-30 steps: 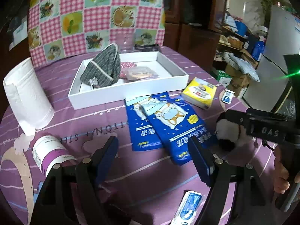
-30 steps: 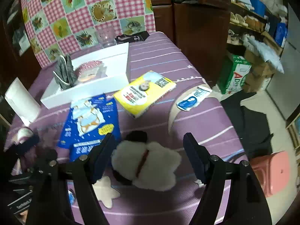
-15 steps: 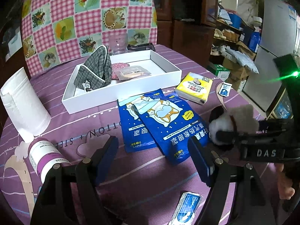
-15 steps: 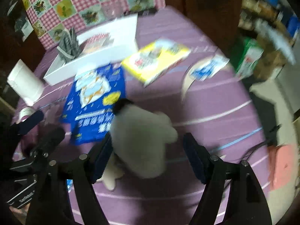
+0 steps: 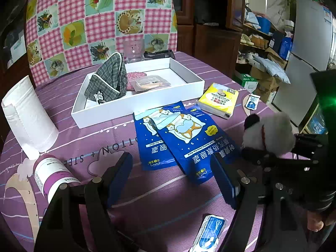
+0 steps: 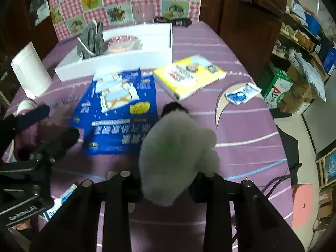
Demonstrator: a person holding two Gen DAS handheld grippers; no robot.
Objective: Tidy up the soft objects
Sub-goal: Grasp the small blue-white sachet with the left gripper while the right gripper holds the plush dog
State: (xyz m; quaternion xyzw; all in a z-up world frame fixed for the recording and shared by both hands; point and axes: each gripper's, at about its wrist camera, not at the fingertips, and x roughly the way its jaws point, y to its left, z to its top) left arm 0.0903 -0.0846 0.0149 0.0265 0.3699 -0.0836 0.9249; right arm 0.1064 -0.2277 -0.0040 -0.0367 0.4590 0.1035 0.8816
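Note:
A white plush toy (image 6: 174, 147) with a black ear and a red collar sits between the fingers of my right gripper (image 6: 166, 180). The jaws are closing and their pads press into its fur. From the left wrist view the plush toy (image 5: 271, 132) shows at the right, over the purple tablecloth, with the right gripper (image 5: 258, 157) around it. My left gripper (image 5: 171, 168) stands open above the cloth with nothing between its fingers. A white box (image 5: 147, 103) at the back holds a grey plaid pouch (image 5: 109, 79) and a clear packet.
Two blue eye-mask packets (image 5: 184, 138) lie mid-table, with a yellow tissue pack (image 5: 218, 100) to their right. A paper roll (image 5: 27, 115) and a purple-white bottle (image 5: 52, 176) are at the left. Small blue sachets (image 5: 210, 233) lie near the front and right edges. A glass (image 5: 134, 48) stands behind the box.
My right gripper came down over the plush toy and its jaws narrowed from wide apart until they gripped it. The left gripper has stayed put and open.

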